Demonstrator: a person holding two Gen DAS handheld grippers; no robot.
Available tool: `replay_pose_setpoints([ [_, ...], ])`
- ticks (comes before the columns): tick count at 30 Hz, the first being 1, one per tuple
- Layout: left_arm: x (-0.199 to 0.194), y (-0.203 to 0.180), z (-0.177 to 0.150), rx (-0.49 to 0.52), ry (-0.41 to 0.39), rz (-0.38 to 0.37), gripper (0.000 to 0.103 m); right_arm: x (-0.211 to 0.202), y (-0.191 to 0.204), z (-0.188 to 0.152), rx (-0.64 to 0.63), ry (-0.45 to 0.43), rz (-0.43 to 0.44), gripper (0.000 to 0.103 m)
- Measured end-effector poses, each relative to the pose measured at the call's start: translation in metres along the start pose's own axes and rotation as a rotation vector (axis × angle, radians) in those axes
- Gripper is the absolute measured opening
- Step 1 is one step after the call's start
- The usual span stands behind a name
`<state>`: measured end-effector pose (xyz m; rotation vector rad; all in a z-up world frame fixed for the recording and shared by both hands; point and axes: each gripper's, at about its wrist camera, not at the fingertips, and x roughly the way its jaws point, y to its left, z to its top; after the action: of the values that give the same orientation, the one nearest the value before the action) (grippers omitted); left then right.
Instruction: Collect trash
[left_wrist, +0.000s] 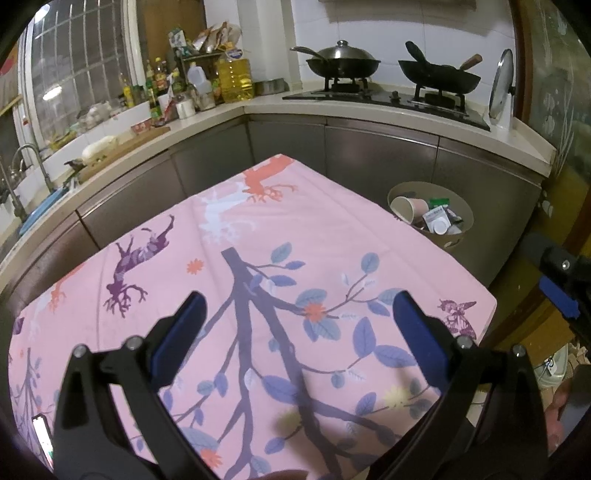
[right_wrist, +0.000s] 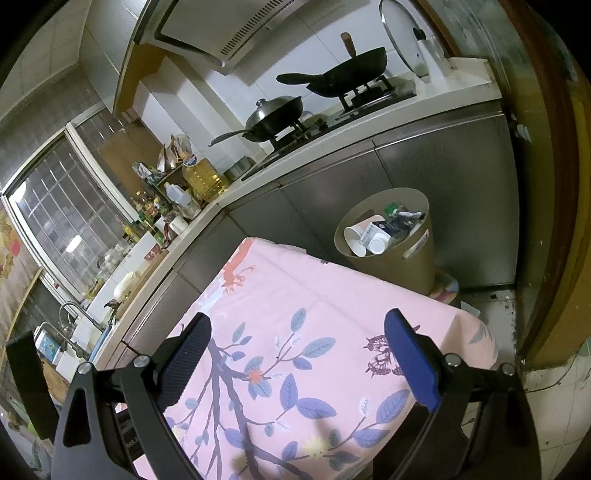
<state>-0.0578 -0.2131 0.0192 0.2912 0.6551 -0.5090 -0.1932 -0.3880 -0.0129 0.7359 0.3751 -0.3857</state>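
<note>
A tan trash bin (left_wrist: 454, 242) stands on the floor past the table's far right corner. It holds paper cups (left_wrist: 404, 208), a white lid and wrappers. It also shows in the right wrist view (right_wrist: 406, 266), cups (right_wrist: 356, 236) inside. My left gripper (left_wrist: 299, 314) is open and empty above the pink floral tablecloth (left_wrist: 314, 229). My right gripper (right_wrist: 297, 332) is open and empty above the same cloth (right_wrist: 325, 295), near its right edge. Part of the right gripper (left_wrist: 561, 288) shows at the right of the left wrist view.
Grey cabinets (left_wrist: 369, 155) and a counter wrap around the table's far side. A stove with two woks (left_wrist: 341, 61) sits on the counter, bottles (left_wrist: 232, 79) in the corner, a sink (left_wrist: 26, 192) at left. A wooden door frame (right_wrist: 554, 221) stands right of the bin.
</note>
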Motion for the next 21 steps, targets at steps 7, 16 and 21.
replay_pose_setpoints([
  [7,0.005,-0.003,-0.001,0.006,0.013,-0.003,0.097,0.004,-0.005,-0.002,0.006,0.011,-0.001,0.091],
  [16,0.012,-0.010,-0.004,0.021,0.034,-0.006,0.097,0.008,-0.013,-0.003,0.026,0.025,-0.005,0.091],
  [21,0.014,-0.015,-0.003,0.035,0.040,-0.005,0.097,0.010,-0.015,-0.002,0.033,0.030,-0.005,0.091],
])
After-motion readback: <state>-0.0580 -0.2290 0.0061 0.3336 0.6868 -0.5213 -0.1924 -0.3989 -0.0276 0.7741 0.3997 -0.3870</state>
